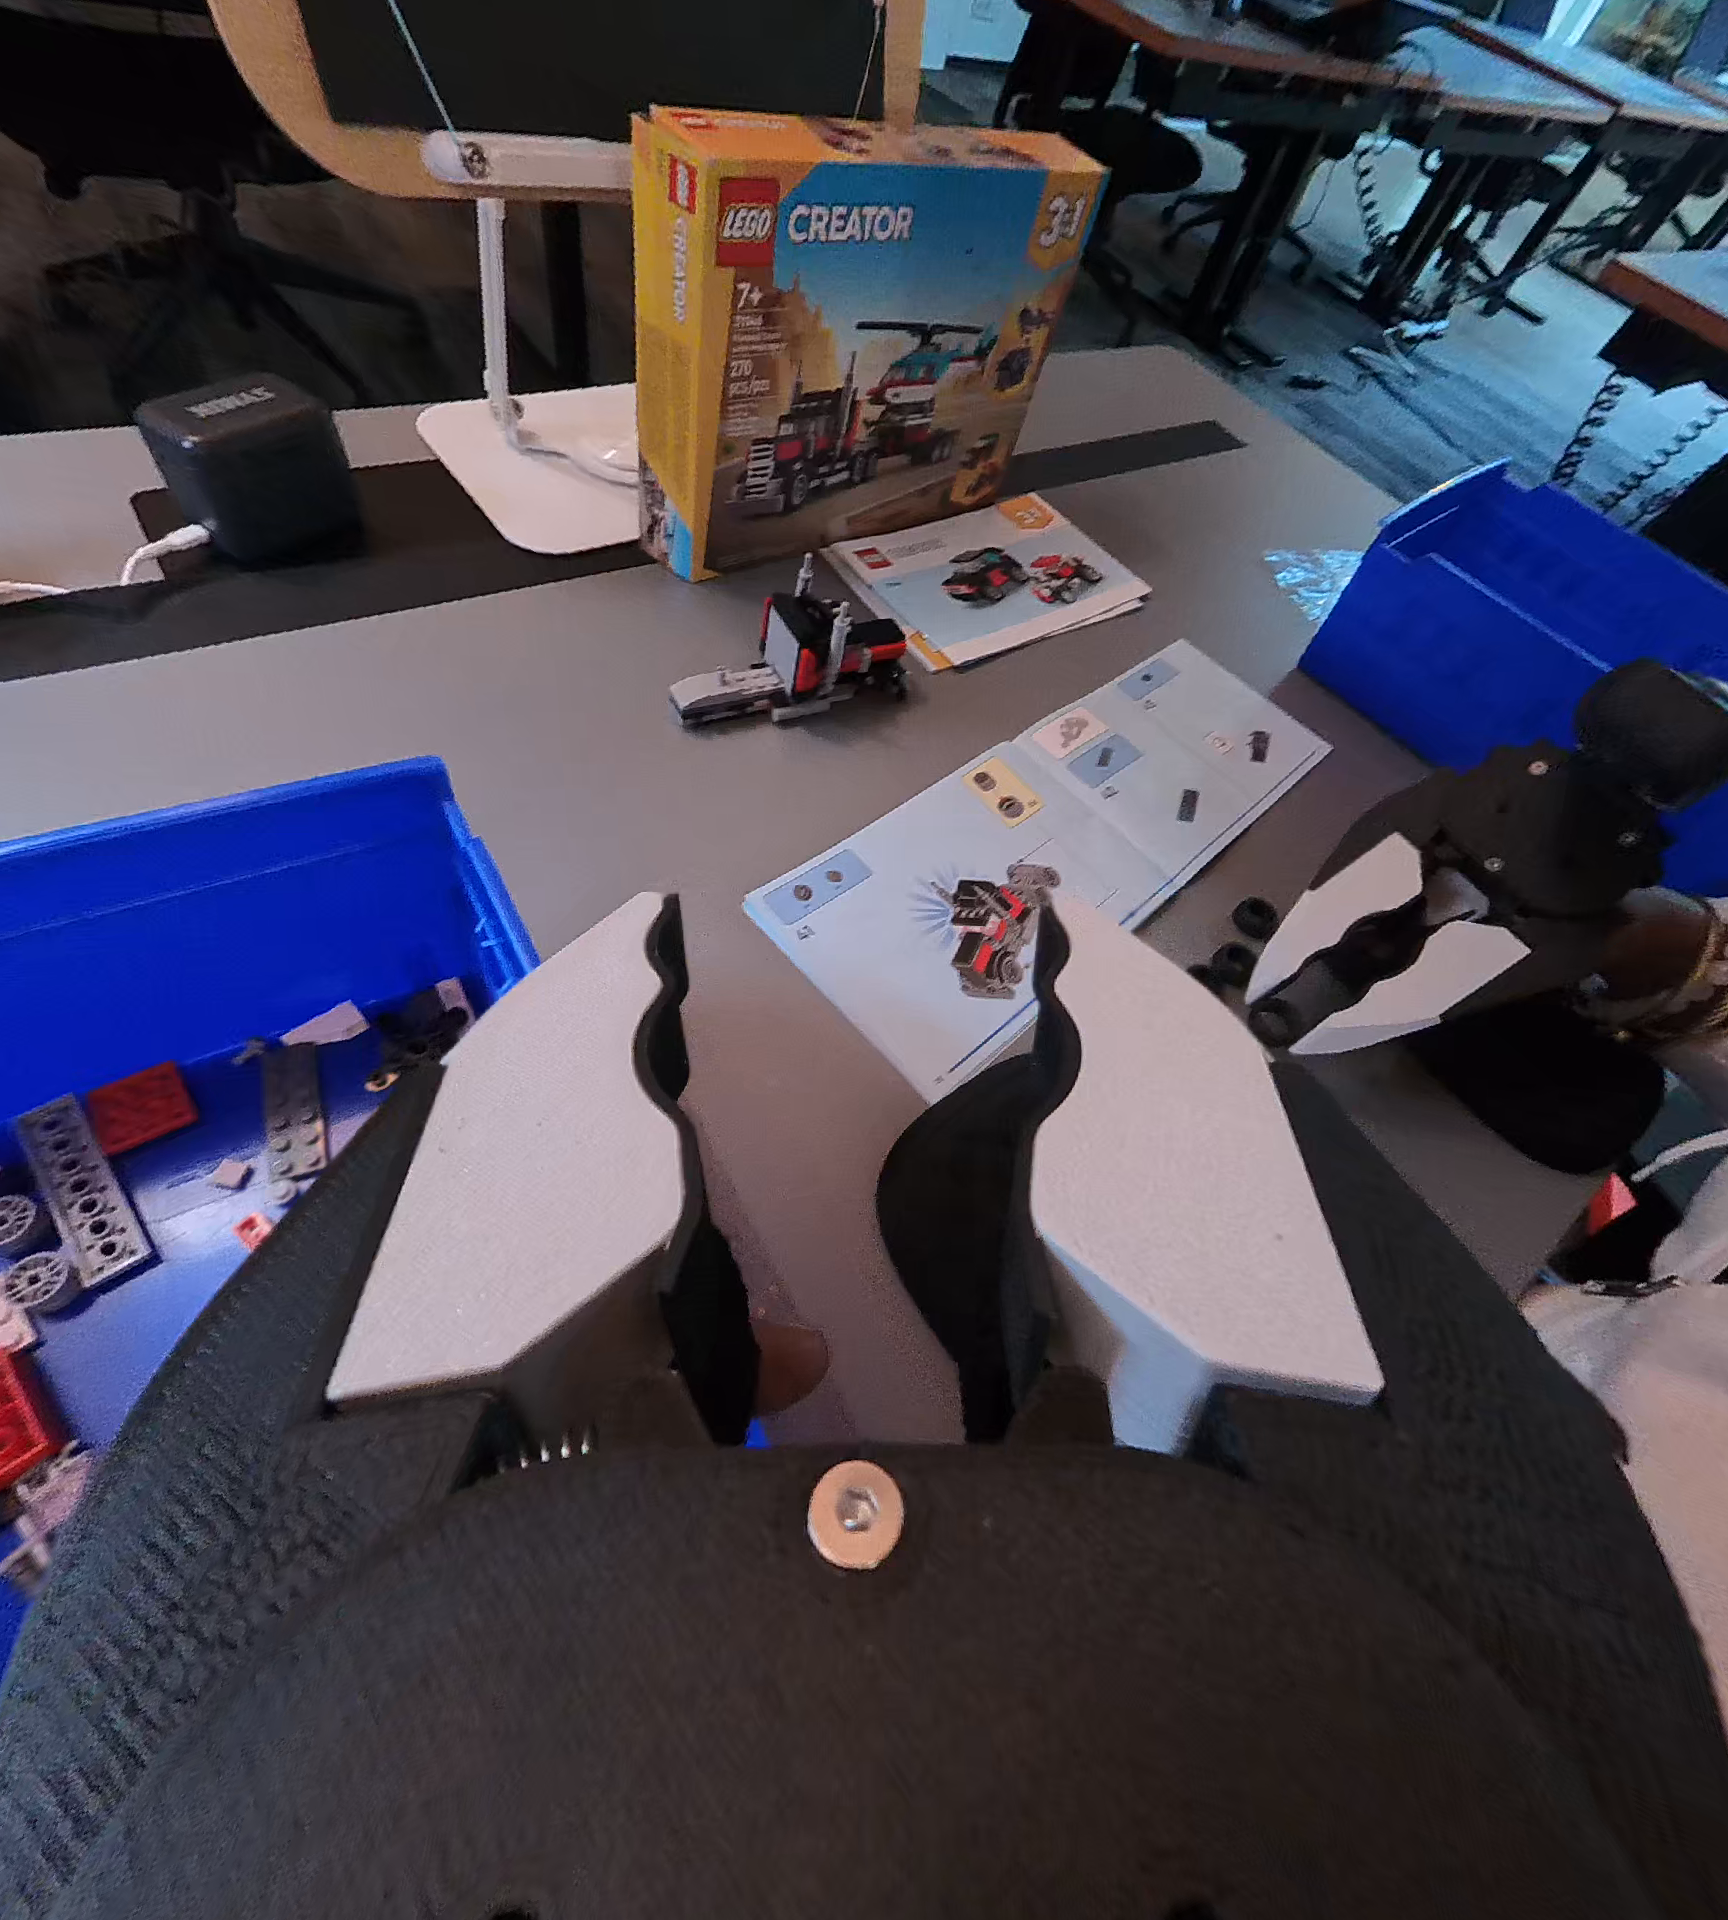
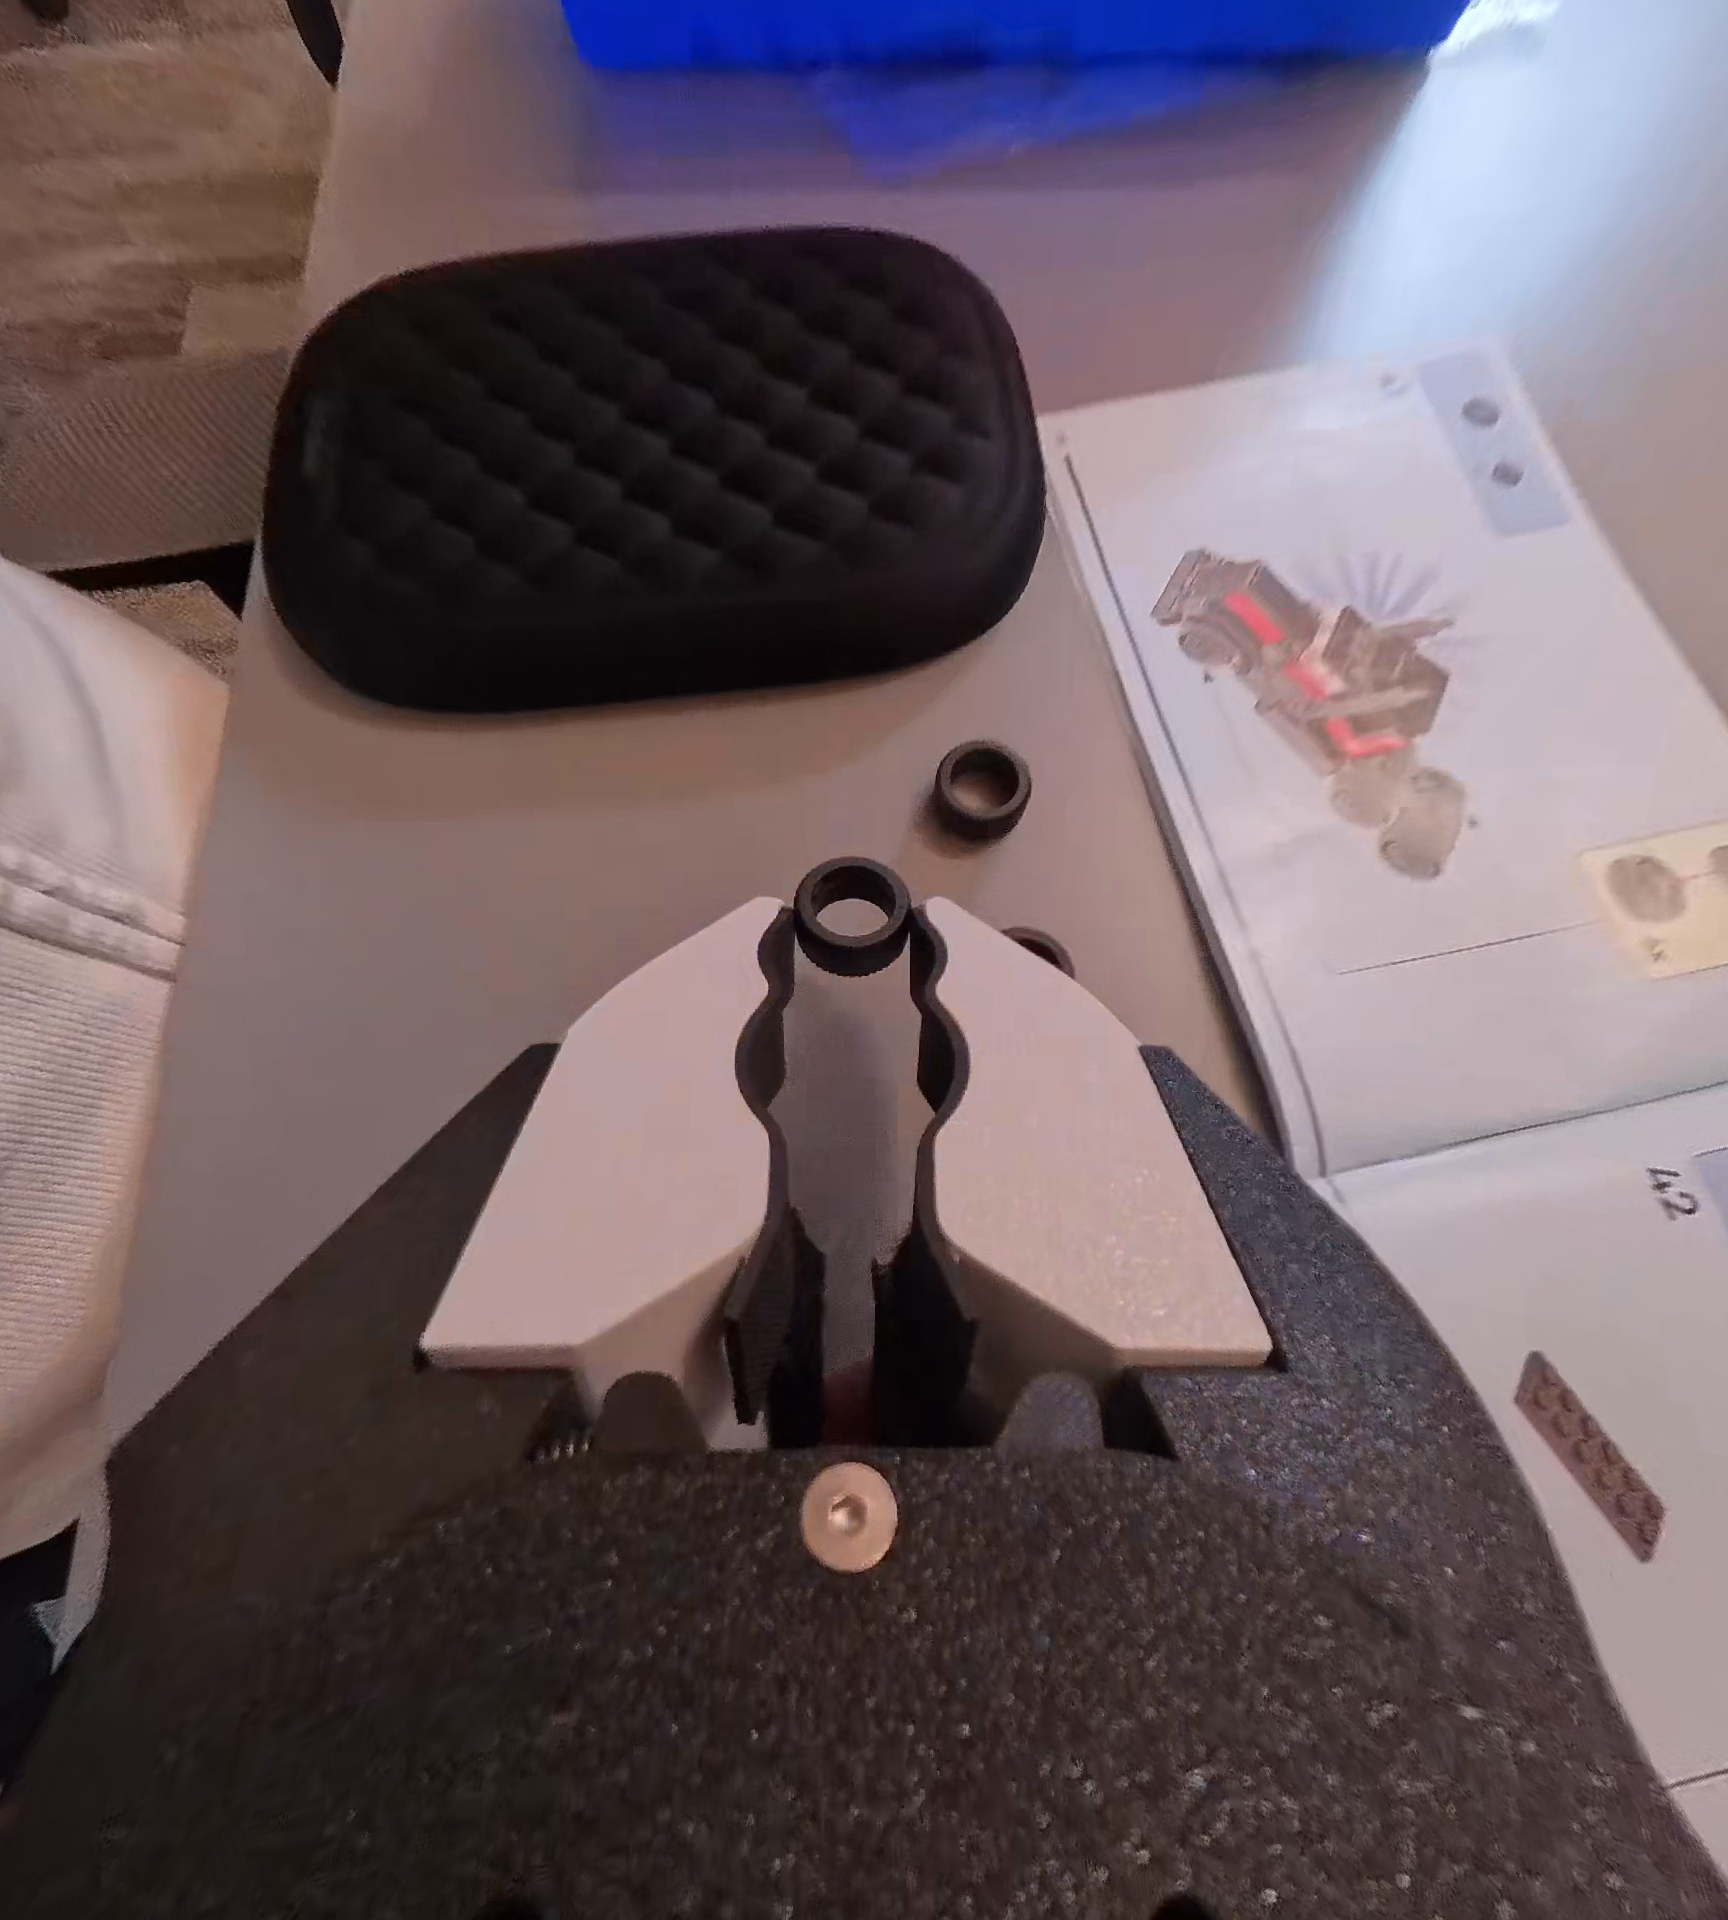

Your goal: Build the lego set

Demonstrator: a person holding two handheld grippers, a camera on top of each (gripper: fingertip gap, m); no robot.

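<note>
Far left, the blue bin [image 1: 216, 883] holds loose bricks: red, white and grey plates, plus two grey wheel hubs [image 1: 18, 1252]. Beside it, your left gripper [image 1: 855, 925] hangs above bare grey table [image 1: 424, 707] with its jaws wide apart and nothing between them.

Centre back, the set's box [image 1: 860, 332] stands upright. The partly built truck [image 1: 798, 655] sits on the table just in front of it, next to a closed booklet [image 1: 995, 582]. The open instruction booklet [image 1: 1047, 831] lies flat nearer you, its near corner under the left gripper's right finger.

To the right, your right gripper [image 2: 852, 914] is closed to a narrow gap, pinching a small black tyre [image 2: 852, 920] at the fingertips, low over the table. A second black tyre [image 2: 985, 790] lies on the table just beyond it; a third [image 2: 1042, 948] peeks from behind the right finger. In that wrist view a black quilted pad [image 2: 652, 468] lies farther out, and the open booklet sits to the right.

Far right, a second blue bin [image 1: 1566, 623] stands on the table.
</note>
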